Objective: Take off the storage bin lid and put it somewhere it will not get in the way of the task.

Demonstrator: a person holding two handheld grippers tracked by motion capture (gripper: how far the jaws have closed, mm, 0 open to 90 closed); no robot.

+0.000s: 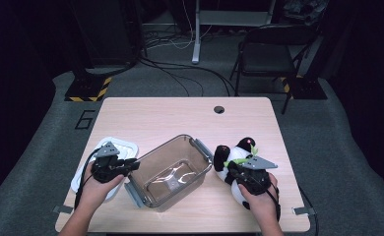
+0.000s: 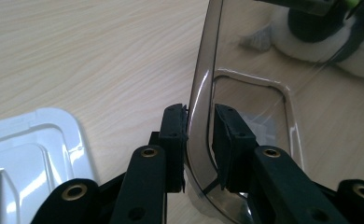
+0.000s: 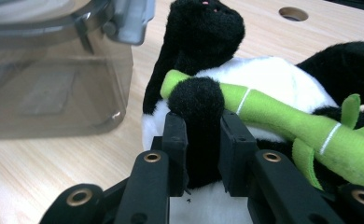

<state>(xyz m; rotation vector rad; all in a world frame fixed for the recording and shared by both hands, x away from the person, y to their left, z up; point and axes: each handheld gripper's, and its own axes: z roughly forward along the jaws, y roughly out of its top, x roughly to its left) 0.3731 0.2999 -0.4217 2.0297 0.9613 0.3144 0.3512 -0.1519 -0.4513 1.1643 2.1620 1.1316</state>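
You are at a pale wooden table with a handheld tong-style gripper in each hand. Your left gripper is clamped on the near-left wall of an open, smoky-grey transparent plastic storage box with grey side latches; in the left gripper view its two black pads pinch the thin wall from both sides. The box sits mid-table, empty, turned at an angle to the table edge. Just behind your left hand lies its white plastic lid, flat on the table. Your right gripper is closed on a black paw of a black-and-white plush panda toy that hugs a green fabric bamboo stalk; the toy lies just right of the box, close to its right latch. Risks from here, as a judgement: the hold is on one soft limb, so the toy's body may dangle and swing on lifting, catch the box rim or latch, or slip free if the plush compresses. The bamboo and legs could hang over the rim and stop the toy settling inside. The left pinch on a smooth, thin wall may slide or tip the light box if the toy drags against it.
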